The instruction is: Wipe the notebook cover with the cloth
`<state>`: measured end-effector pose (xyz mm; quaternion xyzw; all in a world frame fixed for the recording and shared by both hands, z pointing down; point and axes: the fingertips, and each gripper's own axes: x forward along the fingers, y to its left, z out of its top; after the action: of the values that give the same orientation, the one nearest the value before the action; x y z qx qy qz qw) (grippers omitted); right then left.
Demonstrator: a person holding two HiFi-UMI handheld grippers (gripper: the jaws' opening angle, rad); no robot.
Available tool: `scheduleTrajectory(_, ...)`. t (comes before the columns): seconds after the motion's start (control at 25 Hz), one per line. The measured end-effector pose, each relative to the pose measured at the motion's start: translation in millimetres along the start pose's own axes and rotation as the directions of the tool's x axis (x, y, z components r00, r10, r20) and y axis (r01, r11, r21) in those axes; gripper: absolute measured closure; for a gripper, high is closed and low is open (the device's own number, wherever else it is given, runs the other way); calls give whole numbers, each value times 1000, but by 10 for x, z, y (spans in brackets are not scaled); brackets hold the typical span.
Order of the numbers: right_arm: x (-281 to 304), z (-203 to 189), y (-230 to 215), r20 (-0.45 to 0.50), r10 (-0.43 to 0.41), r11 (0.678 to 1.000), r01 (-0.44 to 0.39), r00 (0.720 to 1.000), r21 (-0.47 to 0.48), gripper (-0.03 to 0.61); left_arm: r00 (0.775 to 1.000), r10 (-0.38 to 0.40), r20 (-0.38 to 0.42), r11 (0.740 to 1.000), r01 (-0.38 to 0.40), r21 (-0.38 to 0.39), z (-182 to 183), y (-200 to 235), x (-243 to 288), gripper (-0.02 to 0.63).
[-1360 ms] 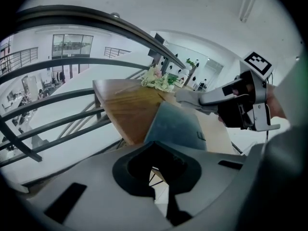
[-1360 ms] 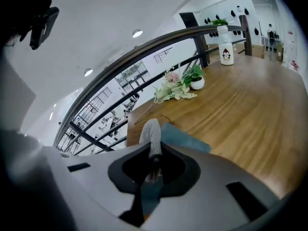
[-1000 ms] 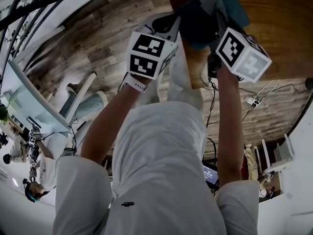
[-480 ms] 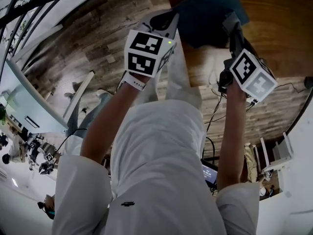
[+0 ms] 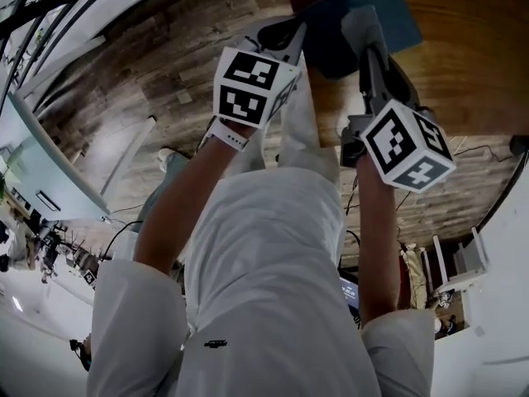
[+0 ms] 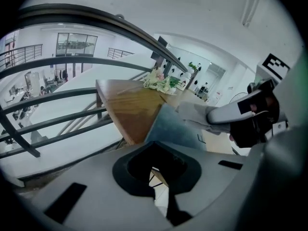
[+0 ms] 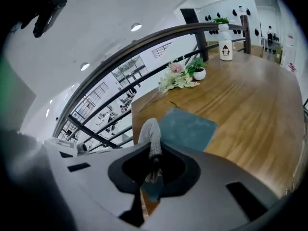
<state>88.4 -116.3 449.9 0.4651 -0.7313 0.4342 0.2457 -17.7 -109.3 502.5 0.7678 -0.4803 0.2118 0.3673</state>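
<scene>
A teal notebook [image 5: 398, 15] [image 7: 190, 126] [image 6: 172, 131] lies flat near the corner of a wooden table [image 5: 463, 64]. My right gripper [image 5: 364, 35] [image 7: 151, 165] is shut on a grey cloth [image 7: 150, 134] [image 5: 362, 19] [image 6: 195, 113], which sticks up out of the jaws over the notebook's near left part. Whether the cloth presses on the cover I cannot tell. My left gripper [image 5: 281, 35] [image 6: 156, 170] hovers at the table's edge just left of the notebook, jaws together with nothing in them.
A bunch of flowers [image 7: 180, 76] and a white bottle [image 7: 225, 49] stand at the table's far side. A dark metal railing [image 7: 120, 57] runs behind the table. Cables [image 5: 430, 168] lie on the plank floor below the right arm.
My right gripper has drawn back toward the body and swung left, dragging the cloth across the notebook. The left gripper has barely moved.
</scene>
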Motion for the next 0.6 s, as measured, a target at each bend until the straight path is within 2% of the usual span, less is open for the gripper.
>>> scheduleTrajectory(0.08, 165, -16, 114, -4, 33, 999, -33, 999, 8, 541, 1000, 1, 4, 1000, -1, -3, -2, -6, 0, 595)
scheduleTrajectory(0.2, 400, -118, 148, -35, 31, 999, -31, 999, 17, 541, 1000, 2, 11, 1000, -2, -2, -15, -11, 5, 595)
scheduleTrajectory(0.36, 443, -277, -22, -100, -44, 999, 44, 994, 0, 541, 1000, 2, 10, 1000, -2, -3, -16, 7, 5, 595)
scheduleTrajectory(0.6, 94, -517, -437, -130, -139, 990, 142, 982, 18, 541, 1000, 1, 7, 1000, -1, -6, -10, 5, 0, 595)
